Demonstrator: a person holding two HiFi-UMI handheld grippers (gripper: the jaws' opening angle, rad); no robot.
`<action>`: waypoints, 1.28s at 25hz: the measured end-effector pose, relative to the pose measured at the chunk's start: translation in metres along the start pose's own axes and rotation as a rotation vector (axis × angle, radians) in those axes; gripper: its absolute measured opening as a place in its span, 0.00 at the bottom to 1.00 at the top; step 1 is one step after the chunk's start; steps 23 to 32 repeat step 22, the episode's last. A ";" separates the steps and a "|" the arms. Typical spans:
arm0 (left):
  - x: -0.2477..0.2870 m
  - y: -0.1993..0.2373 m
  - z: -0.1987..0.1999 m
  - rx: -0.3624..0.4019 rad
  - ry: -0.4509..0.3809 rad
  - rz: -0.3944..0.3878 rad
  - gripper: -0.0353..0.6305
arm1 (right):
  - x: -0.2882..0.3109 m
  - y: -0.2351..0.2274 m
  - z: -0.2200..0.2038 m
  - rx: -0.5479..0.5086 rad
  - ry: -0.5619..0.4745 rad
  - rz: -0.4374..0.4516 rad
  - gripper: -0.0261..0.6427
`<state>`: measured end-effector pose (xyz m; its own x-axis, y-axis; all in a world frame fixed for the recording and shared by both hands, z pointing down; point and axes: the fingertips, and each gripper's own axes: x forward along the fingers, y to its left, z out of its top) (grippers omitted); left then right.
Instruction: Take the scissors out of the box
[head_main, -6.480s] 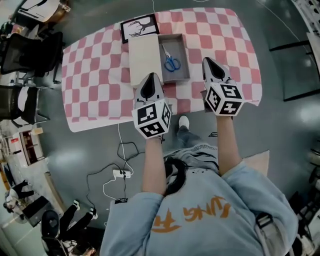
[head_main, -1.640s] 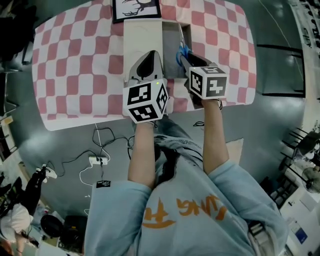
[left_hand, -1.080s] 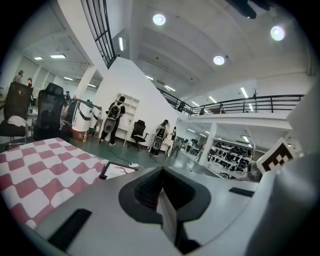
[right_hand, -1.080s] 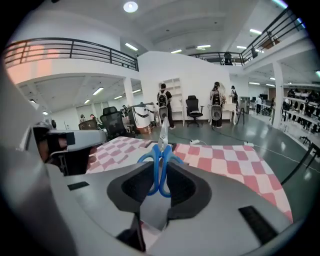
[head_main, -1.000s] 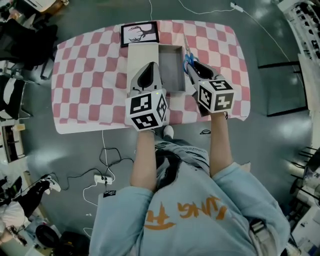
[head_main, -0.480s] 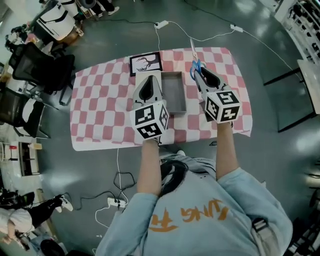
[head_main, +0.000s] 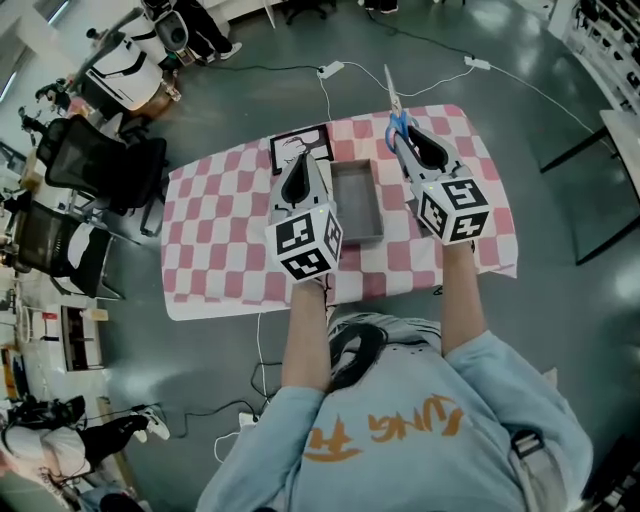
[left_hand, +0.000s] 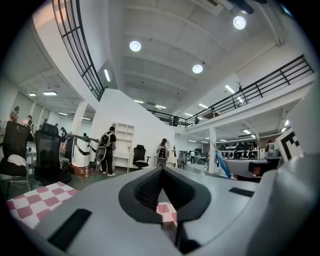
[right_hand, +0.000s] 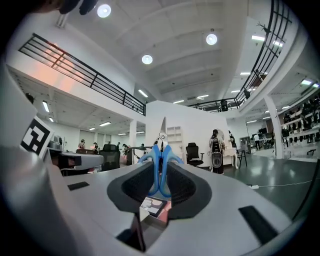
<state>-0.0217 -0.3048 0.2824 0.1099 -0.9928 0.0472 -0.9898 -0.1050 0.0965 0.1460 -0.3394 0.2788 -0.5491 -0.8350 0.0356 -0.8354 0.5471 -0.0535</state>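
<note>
Holding the scissors (head_main: 394, 112) by their blue handle loops, the right hand-held gripper (head_main: 401, 138) is up in the air over the far right part of the bench (head_main: 220, 235). Its jaws are narrowed onto the loops. In the right gripper view the loops sit pinched between the pads, and the blades are together and point away from it. The scissors are clear of the box (head_main: 357, 238), to the right of it and past its far end. The box is grey and open-topped, and it sits on the pink-and-white checked cloth (head_main: 200, 270) between the two arms. The left hand-held gripper (head_main: 300, 170) is held level just left of the box. Its jaws meet at the tips with nothing between them, and only cloth shows through the gap behind the tips. A picture card (head_main: 298, 146) with a black antler drawing lies just beyond that gripper, near the box's far left corner. A person in a light blue top (head_main: 400, 440) stretches both forearms forward. Office chairs (head_main: 95, 170) stand left of the bench.
</note>
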 end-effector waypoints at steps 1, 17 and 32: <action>0.001 0.000 0.000 0.002 -0.001 0.001 0.08 | 0.001 0.000 0.000 -0.003 -0.001 0.001 0.16; 0.011 0.018 -0.002 -0.018 -0.001 0.042 0.08 | 0.021 0.000 0.000 -0.023 0.002 0.023 0.16; 0.014 0.018 -0.008 -0.030 0.004 0.040 0.08 | 0.022 -0.002 -0.002 -0.023 0.002 0.021 0.16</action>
